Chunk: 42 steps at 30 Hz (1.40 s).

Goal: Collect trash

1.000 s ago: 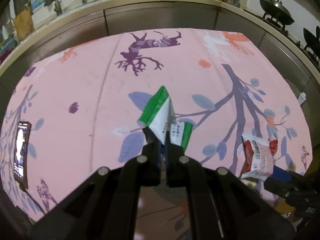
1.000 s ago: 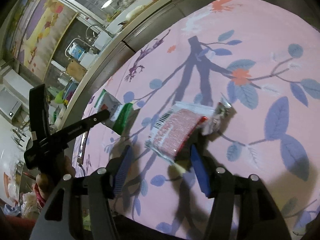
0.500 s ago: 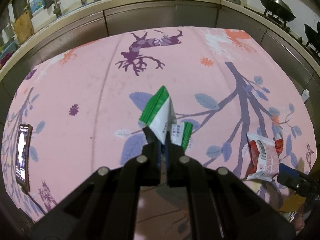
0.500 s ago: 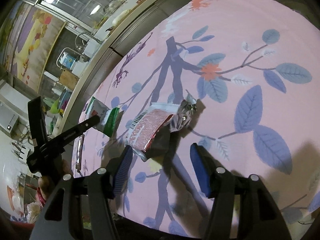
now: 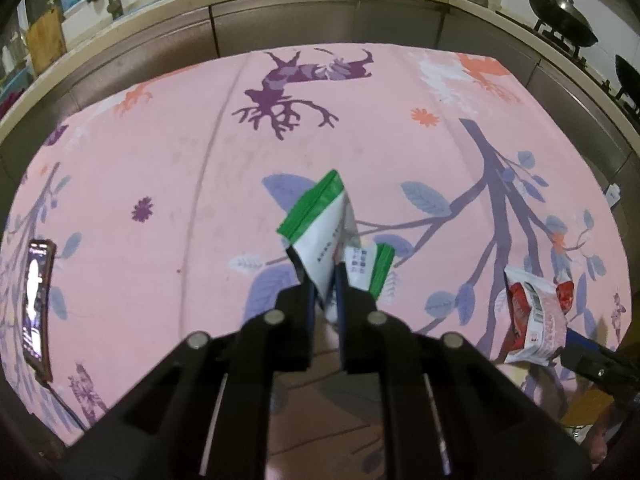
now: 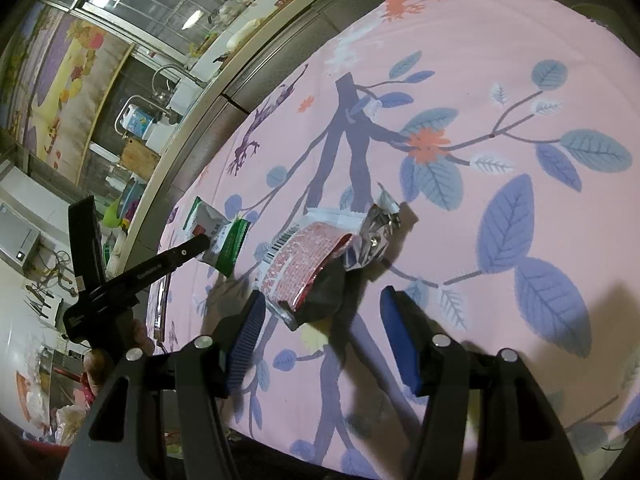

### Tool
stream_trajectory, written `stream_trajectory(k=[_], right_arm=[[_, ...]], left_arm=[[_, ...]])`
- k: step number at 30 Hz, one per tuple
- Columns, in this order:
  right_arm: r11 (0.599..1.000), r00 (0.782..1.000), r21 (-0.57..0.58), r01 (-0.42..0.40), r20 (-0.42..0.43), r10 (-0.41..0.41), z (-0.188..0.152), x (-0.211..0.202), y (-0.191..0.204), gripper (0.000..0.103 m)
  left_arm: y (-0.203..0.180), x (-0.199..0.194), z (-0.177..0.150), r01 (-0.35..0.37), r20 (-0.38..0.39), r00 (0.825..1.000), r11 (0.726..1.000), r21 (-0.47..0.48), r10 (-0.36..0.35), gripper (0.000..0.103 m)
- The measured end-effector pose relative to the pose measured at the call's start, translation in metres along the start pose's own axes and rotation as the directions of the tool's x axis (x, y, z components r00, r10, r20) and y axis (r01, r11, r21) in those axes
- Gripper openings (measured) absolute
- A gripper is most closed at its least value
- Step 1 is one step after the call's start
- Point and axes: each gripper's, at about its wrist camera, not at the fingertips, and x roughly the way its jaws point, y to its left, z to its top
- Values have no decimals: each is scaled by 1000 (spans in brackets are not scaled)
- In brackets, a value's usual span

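Note:
My left gripper (image 5: 325,280) is shut on a white and green wrapper (image 5: 323,224) and holds it above the pink tablecloth (image 5: 192,184). The wrapper also shows in the right wrist view (image 6: 216,236), pinched by the left gripper (image 6: 202,242). A red and white snack packet (image 6: 308,264) with a torn silver end lies crumpled on the cloth. My right gripper (image 6: 320,320) is open, its blue pads on either side of the packet's near end, not touching it. The packet also shows at the right in the left wrist view (image 5: 536,316).
A phone (image 5: 36,304) lies at the cloth's left edge. A steel counter (image 5: 320,12) with sink and bottles runs behind the table, and woks (image 5: 564,16) stand at the right. The table's near edge lies just under both grippers.
My right gripper has pulled back from the red packet, then come closer again, still open. The packet looks more crumpled. My left gripper has kept hold of the green wrapper.

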Motion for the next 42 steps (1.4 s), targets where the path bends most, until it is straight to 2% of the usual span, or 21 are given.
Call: stream_trajectory(k=[1, 3, 4, 10, 12, 20, 25, 33, 42], right_arm=[[1000, 1000, 0, 1, -1, -1, 0, 0, 0, 58], [1000, 1000, 0, 2, -3, -2, 1, 0, 2, 58], [1000, 1000, -1, 2, -4, -2, 1, 0, 3, 58], [1000, 1000, -4, 4, -2, -4, 3, 3, 5, 58], [1000, 1000, -3, 5, -2, -5, 4, 3, 6, 58], [999, 999, -14, 46, 0, -46, 9, -1, 2, 58], [998, 997, -1, 66, 35, -66, 14, -5, -7, 58], [998, 997, -3, 57, 55, -57, 24, 1, -10, 58], [995, 998, -72, 61, 38, -59, 30, 20, 10, 58]], left_arm=[[3, 0, 1, 28, -2, 1000, 1000, -10, -28, 21], [8, -2, 1, 68, 6, 998, 997, -26, -68, 42], [11, -4, 2, 83, 16, 996, 996, -34, -82, 44], [16, -6, 3, 190, 21, 982, 981, -34, -190, 45], [16, -5, 3, 206, 17, 978, 978, -29, -206, 45], [32, 0, 6, 187, 23, 982, 982, -36, -186, 46], [37, 10, 8, 209, 7, 978, 976, -59, -209, 46], [36, 28, 7, 269, -35, 961, 959, -87, -273, 46], [38, 36, 13, 325, -42, 942, 938, -124, -332, 46]])
